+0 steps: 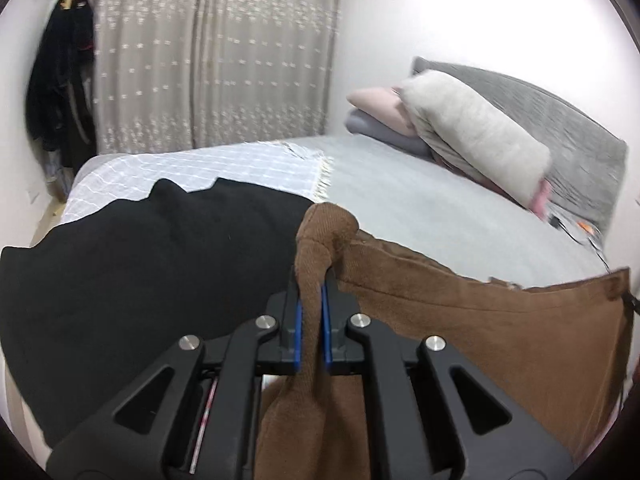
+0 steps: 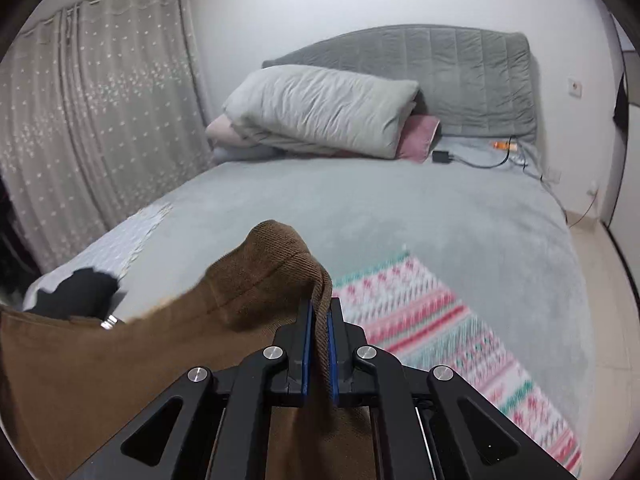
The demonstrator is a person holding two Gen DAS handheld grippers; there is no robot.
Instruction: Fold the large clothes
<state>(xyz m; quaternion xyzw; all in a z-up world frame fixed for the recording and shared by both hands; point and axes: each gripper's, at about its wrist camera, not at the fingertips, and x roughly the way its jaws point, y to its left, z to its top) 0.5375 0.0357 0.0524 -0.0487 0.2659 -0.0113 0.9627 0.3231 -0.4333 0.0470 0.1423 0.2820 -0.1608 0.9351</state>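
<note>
Left tool [image 1: 311, 292] is clamped tight on a bunched corner of the brown garment [image 1: 480, 340], and right tool [image 2: 319, 312] pinches the opposite corner just as firmly. The brown garment [image 2: 100, 360] hangs stretched between them, its long edge running side to side above the bed [image 2: 400, 208]. A black garment [image 1: 140, 272] lies to the left, a striped cloth [image 2: 440, 332] to the right. Pillows [image 2: 320, 108] sit against the grey headboard [image 2: 460, 72], curtains [image 1: 208, 52] behind.

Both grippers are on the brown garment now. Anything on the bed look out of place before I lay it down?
Yes: a black charger brick with its cable lies loose near the headboard, and the pillows are heaped askew. A black garment and a patterned cloth flank the brown garment.
</note>
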